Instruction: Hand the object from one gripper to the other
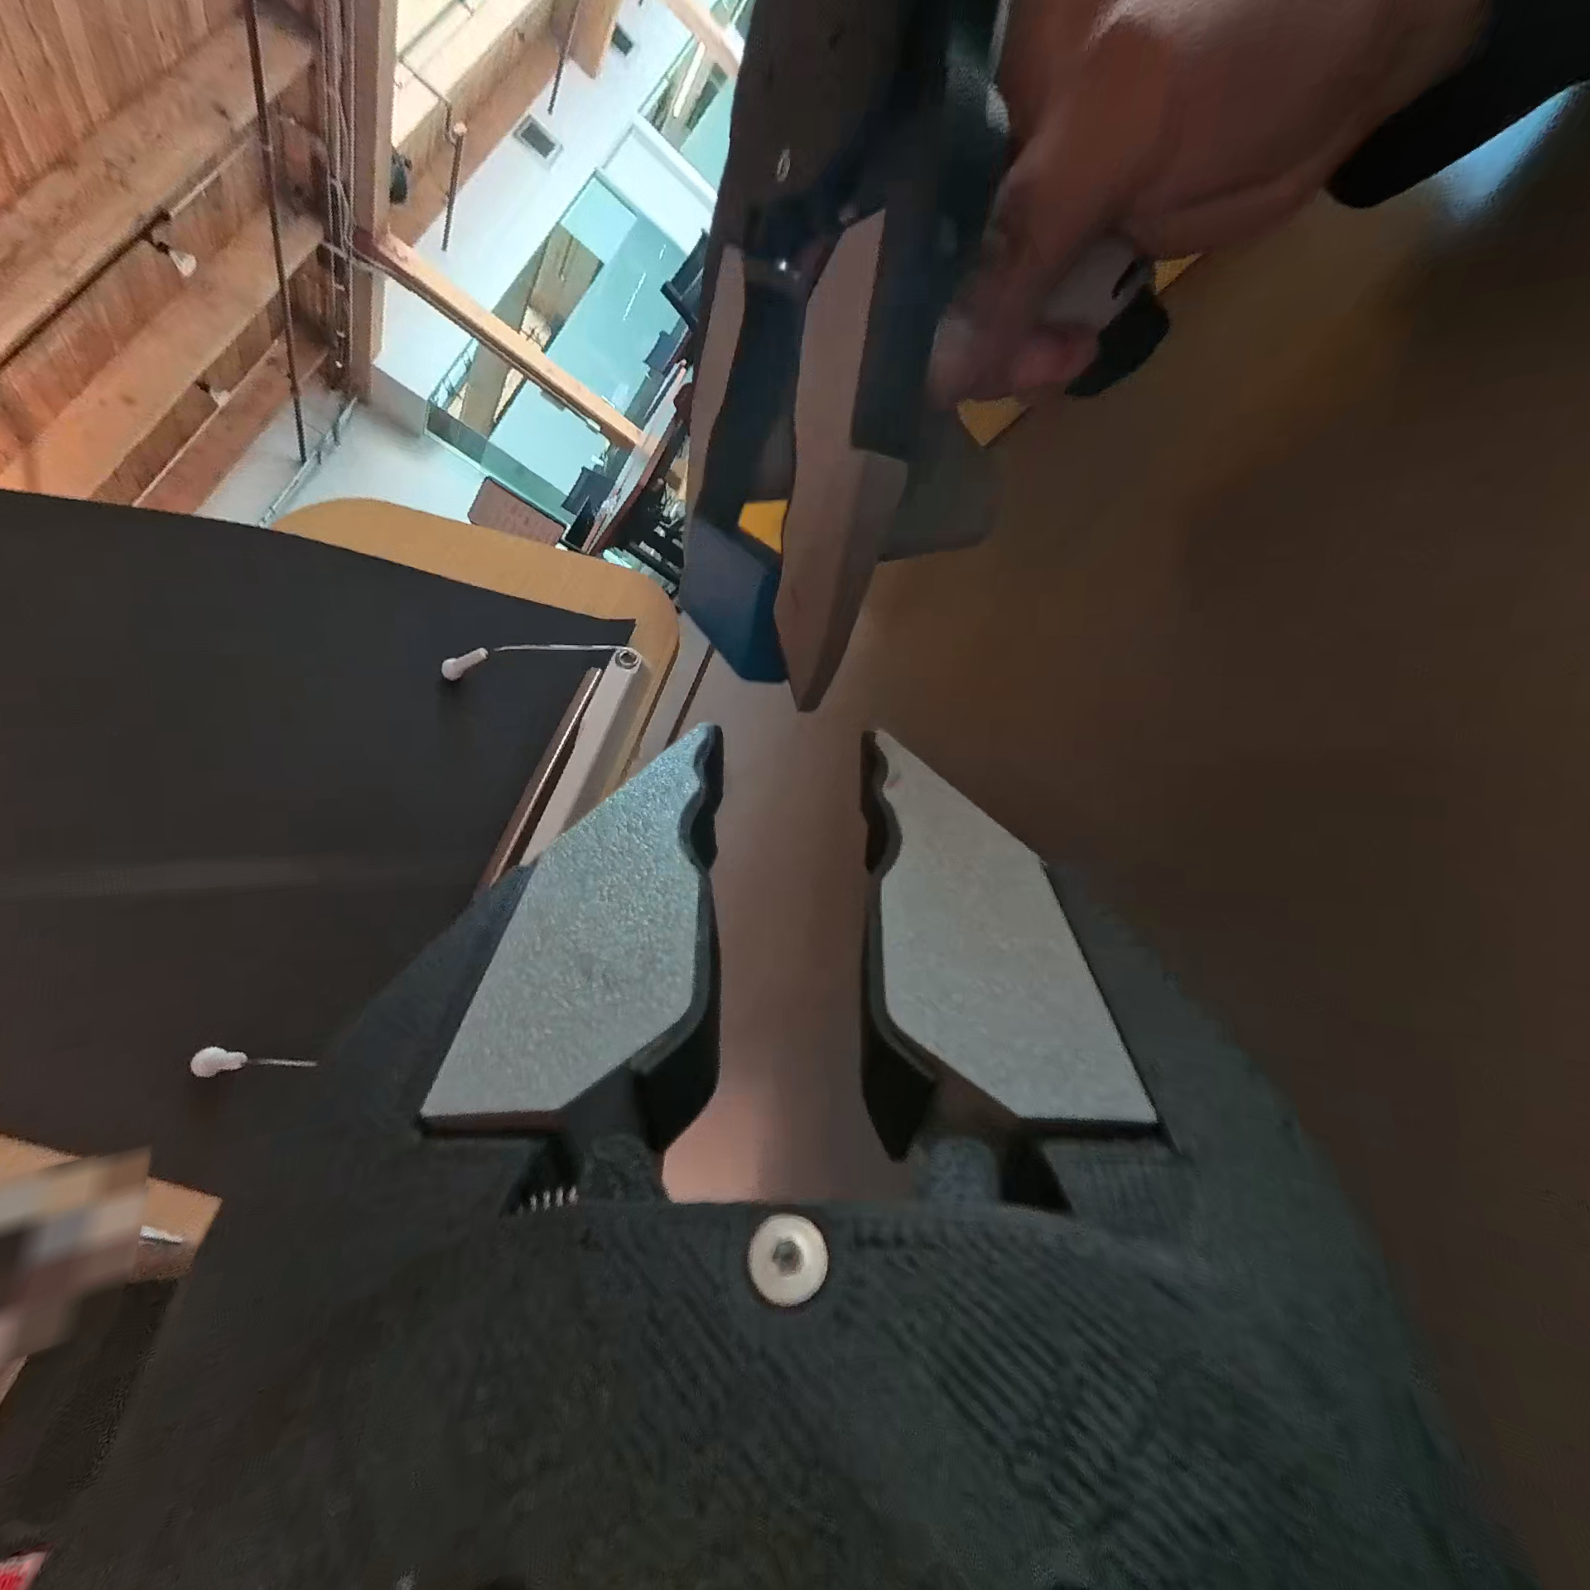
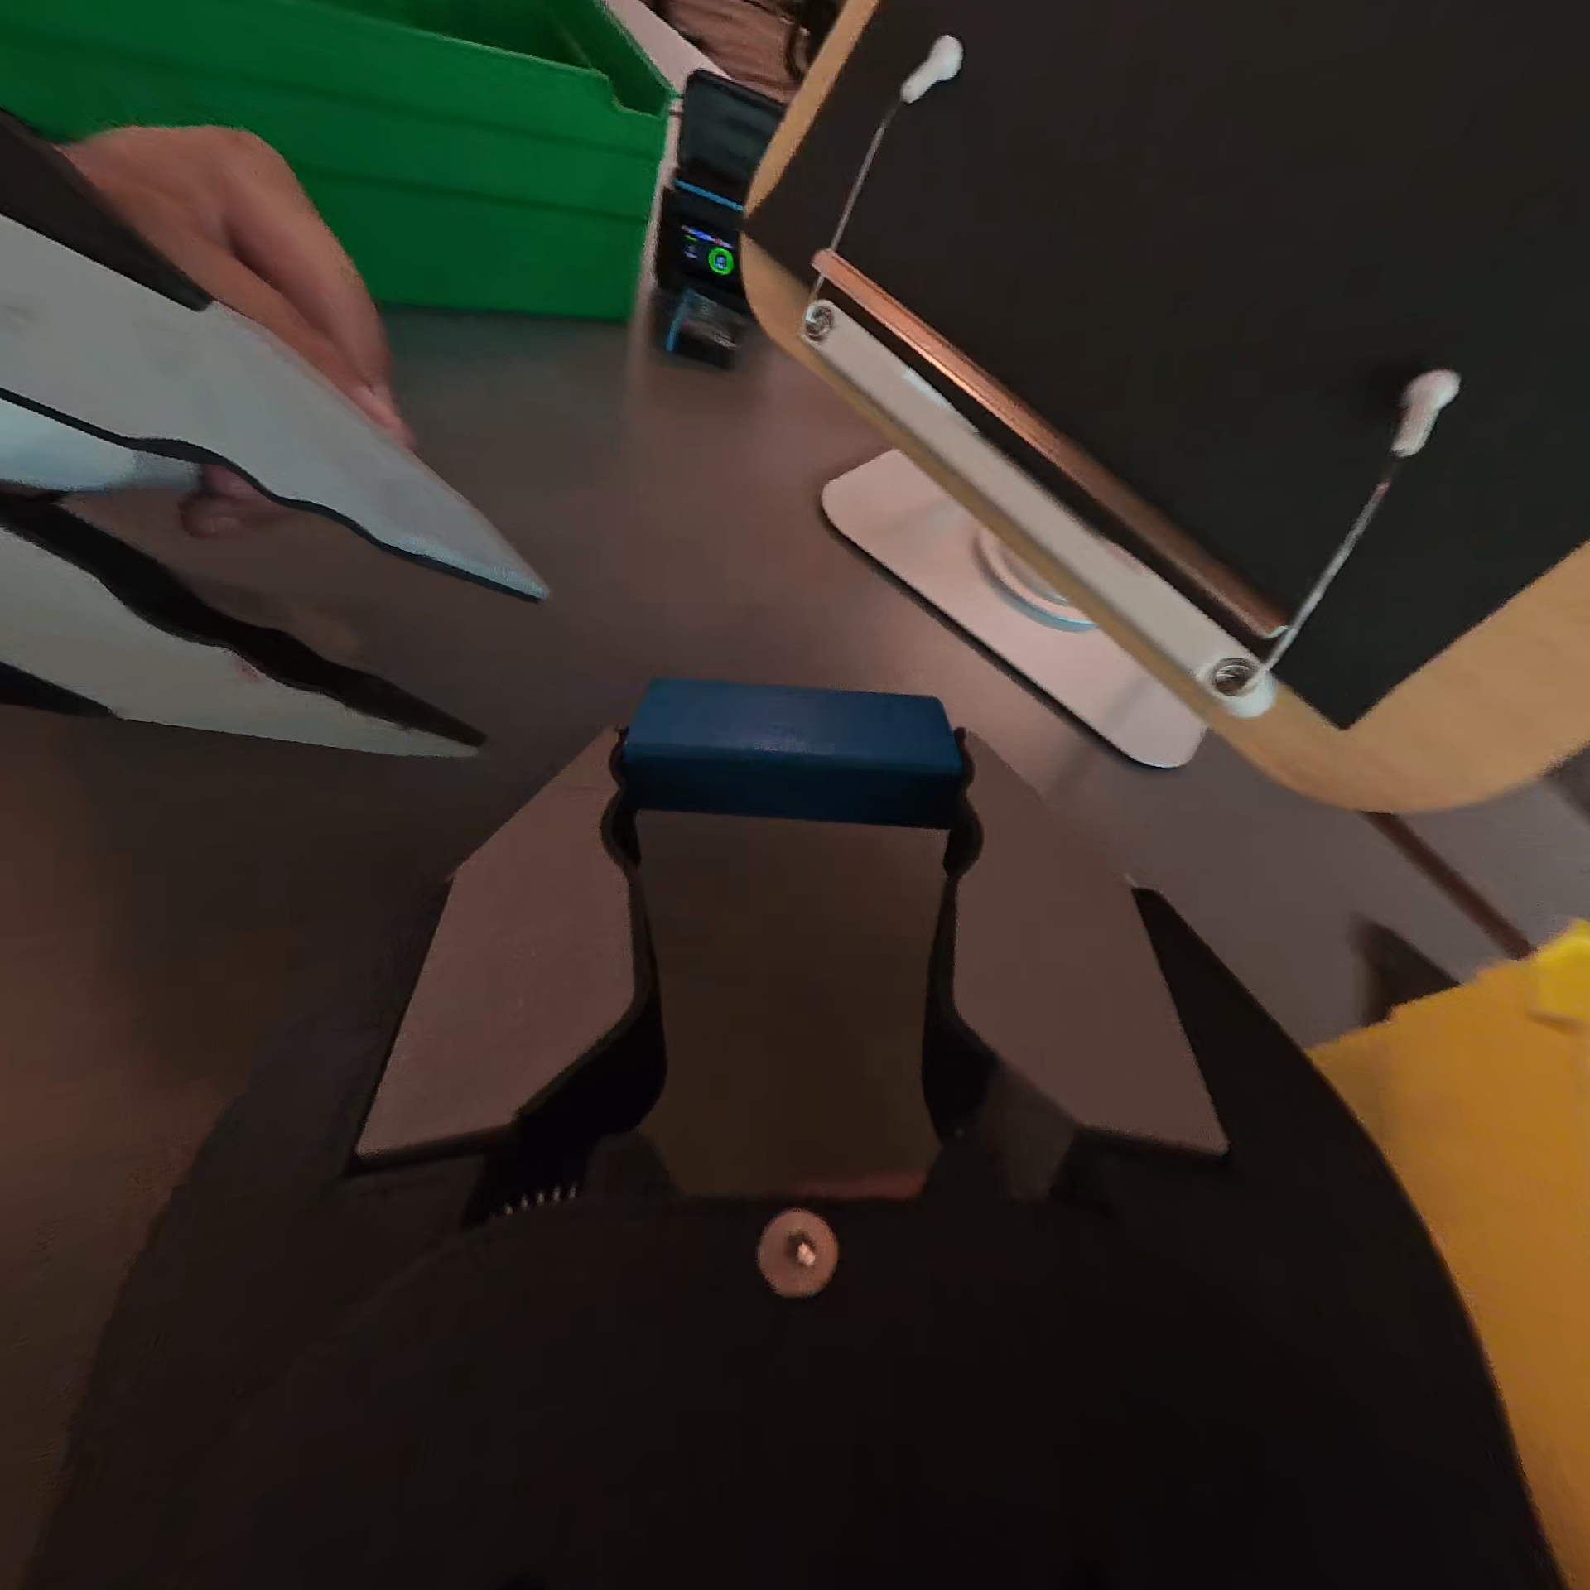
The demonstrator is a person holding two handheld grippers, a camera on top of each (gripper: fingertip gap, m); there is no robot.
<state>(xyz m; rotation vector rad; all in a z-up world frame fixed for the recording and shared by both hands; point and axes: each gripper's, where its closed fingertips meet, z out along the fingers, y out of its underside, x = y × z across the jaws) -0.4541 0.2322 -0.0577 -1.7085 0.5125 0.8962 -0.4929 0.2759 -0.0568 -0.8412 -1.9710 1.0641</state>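
One block: the blue block (image 2: 787, 764) is the only task object, clamped across the fingertips of the right tool (image 2: 787, 779), held in the air above the dark counter (image 2: 602, 482).
Two tools: right tool carries the block; left tool (image 1: 791, 774) stands empty, fingers apart, a clear gap between them.
Where they stand: in the right wrist view the left tool comes in from the left, its tips just short of the block and apart from it; in the left wrist view the block sits just beyond and slightly left of the open gap.
Step in hand, as I judge it: the approach before the handover, nothing passed yet.
How to do it well: line the open gap up with the block's free part, away from the right fingertips; slide in until both left pads flank the block; close firmly; only then let the right tool spread.
Watch out: the block is held at the very tips, so a bump from the left tool could twist it loose.
Two hands: one on each tool, both blurred.
One green bin (image 2: 387, 146): far left on the counter.
One yellow bin (image 2: 1463, 1204): near right.
One tilted board (image 2: 1247, 258): black face, wooden rim, far right on a white stand.
Two white pins: fixed on that board by thin wires.
One small lit device (image 2: 710, 249): far, between bin and board.
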